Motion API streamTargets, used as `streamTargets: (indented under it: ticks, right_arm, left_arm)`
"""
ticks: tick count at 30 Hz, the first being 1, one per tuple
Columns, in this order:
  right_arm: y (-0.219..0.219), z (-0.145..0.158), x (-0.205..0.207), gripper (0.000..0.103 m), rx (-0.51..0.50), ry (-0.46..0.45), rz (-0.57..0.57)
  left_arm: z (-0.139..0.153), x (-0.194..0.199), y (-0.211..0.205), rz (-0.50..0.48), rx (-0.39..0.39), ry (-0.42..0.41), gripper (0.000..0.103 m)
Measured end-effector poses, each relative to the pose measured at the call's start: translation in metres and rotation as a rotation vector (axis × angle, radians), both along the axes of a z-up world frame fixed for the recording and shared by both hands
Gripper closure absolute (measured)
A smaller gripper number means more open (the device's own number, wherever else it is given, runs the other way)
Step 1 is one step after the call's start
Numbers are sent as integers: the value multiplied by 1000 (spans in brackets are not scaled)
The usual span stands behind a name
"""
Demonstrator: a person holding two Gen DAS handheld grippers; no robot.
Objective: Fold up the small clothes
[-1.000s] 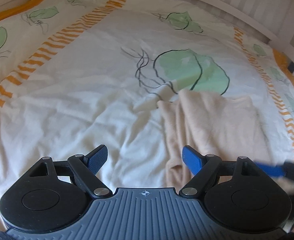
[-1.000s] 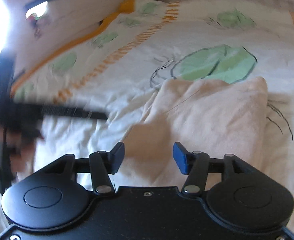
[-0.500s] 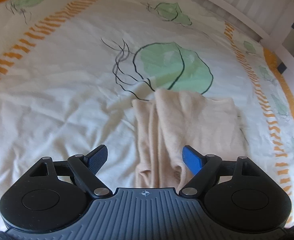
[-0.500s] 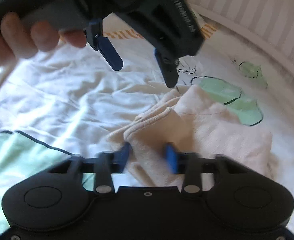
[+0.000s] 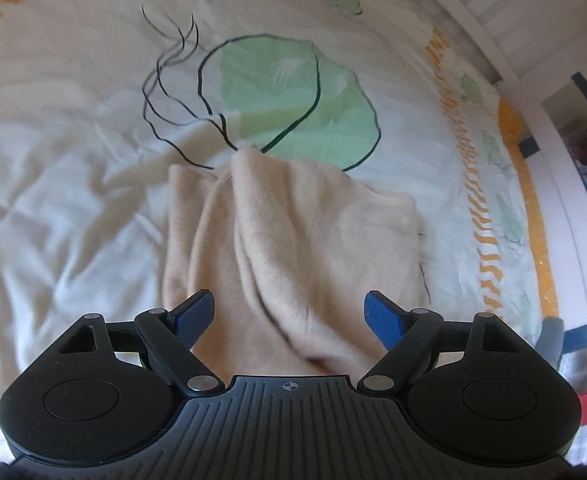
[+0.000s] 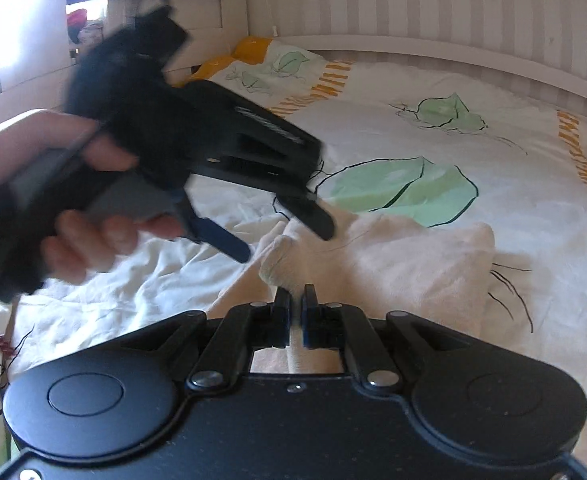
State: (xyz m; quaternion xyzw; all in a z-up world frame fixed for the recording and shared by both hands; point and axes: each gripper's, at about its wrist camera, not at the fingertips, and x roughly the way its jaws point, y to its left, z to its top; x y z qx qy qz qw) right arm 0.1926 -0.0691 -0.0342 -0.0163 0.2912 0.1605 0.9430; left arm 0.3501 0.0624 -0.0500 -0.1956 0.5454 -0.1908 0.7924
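A pale peach garment (image 5: 293, 240) lies on a white bedspread (image 5: 73, 160) printed with green leaves outlined in black, orange dashes along its border at 2 o'clock. Both black grippers have blue pads (image 5: 385, 316). The wall (image 6: 413, 0) is striped.

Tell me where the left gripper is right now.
In the right wrist view the left gripper hangs open at upper left, above the near-left edge of the beige garment, just beyond the right gripper pinching that cloth.

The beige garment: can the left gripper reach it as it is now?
Probably yes. The left gripper is open just above the beige garment, nothing between; the right gripper pinches a different edge.
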Motion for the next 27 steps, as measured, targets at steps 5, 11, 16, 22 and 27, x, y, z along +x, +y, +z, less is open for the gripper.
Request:
streamTargets:
  ticks: [5,11,16,22,27]
  right_arm:
    - [11,-5,-1,93,-18,-1,35]
    - [20,-8,-2,93,-12,3,48]
    - [37,-8,1,93,-4,-6,80]
    - [65,-52,22,83,-77,139,120]
    - [43,-41,9,60,0,116,165]
  left_arm:
    - [-5,11,-11,-3,19,-56,33]
    - [2,7,-16,-29,109,-172,95]
    - [26,-7,1,-72,124,-295,95]
    - [-19,6,16,-41,204,-184,87]
    - [-23,1,32,63,212,-193,52]
